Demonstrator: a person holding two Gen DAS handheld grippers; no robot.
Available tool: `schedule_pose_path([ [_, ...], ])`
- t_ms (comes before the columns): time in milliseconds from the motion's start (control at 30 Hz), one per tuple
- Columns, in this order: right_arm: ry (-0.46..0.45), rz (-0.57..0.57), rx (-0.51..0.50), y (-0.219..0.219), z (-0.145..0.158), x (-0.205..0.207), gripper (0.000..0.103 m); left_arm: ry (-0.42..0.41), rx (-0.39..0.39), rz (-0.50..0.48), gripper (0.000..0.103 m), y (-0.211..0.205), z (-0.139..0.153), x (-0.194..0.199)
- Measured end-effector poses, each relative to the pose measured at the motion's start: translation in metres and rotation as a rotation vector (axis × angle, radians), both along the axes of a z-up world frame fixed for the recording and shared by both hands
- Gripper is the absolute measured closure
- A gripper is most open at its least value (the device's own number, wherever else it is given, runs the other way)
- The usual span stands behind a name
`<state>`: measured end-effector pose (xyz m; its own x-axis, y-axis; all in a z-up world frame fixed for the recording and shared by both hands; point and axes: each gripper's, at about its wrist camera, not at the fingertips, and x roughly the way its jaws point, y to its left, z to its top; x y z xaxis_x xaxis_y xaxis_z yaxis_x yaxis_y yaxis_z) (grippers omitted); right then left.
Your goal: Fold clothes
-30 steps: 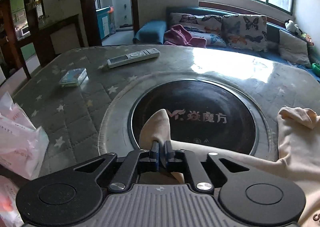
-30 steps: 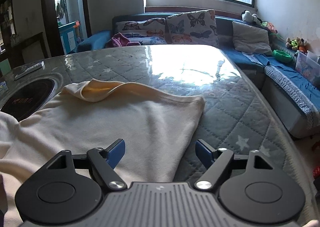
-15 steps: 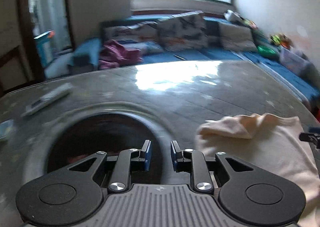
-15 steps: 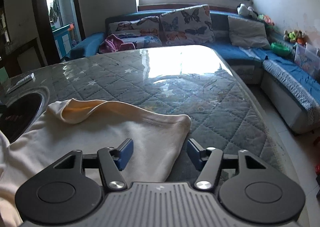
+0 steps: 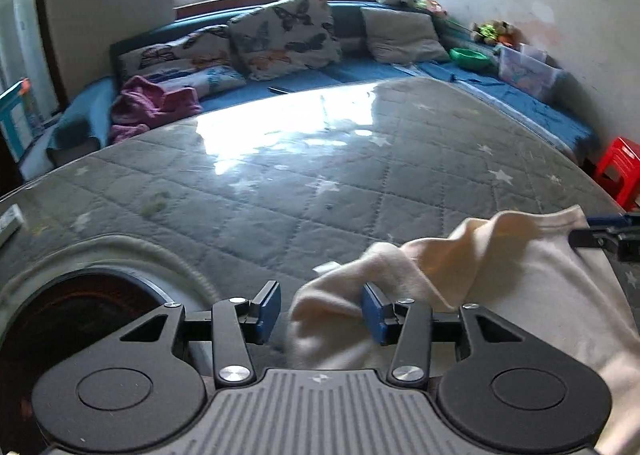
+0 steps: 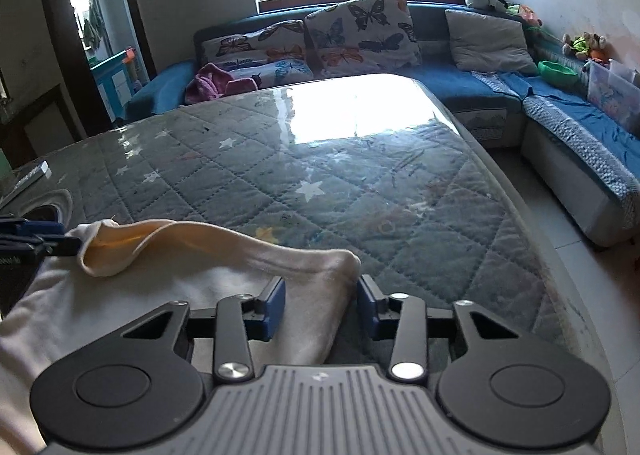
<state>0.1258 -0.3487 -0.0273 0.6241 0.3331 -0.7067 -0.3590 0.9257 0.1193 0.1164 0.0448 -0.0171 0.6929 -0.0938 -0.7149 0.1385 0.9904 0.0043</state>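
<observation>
**Left wrist view: both tongs spread at the garment's corners**

The left tongs [image 5: 320, 313] stand apart, a bunched corner of the cream garment [image 5: 500, 279] between the pads. The right tongs [image 6: 321, 309] also gape, straddling the garment's far corner. The garment lies on the quilted surface [image 6: 320, 183], beside a dark round inset [image 5: 80, 319].

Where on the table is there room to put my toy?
The quilted table top is bare from the cream shirt back toward the sofa. It is crowded near us, where the left gripper and right gripper sit open around the shirt's edge.
</observation>
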Motion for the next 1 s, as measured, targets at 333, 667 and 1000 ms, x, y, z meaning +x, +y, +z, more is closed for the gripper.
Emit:
schedule_pose_path([
  [333, -0.072, 0.035, -0.013, 0.012, 0.012, 0.017, 0.094, -0.062, -0.089, 0.039, 0.093, 0.013, 0.011, 0.014],
  [667, -0.141, 0.016, -0.065, 0.036, 0.012, 0.056, 0.089, -0.051, -0.238, 0.287, 0.087, 0.054, 0.007, 0.044],
  [1000, -0.097, 0.11, -0.097, 0.04, 0.009, 0.044, 0.085, -0.008, -0.179, 0.055, 0.086, 0.03, 0.013, 0.025],
])
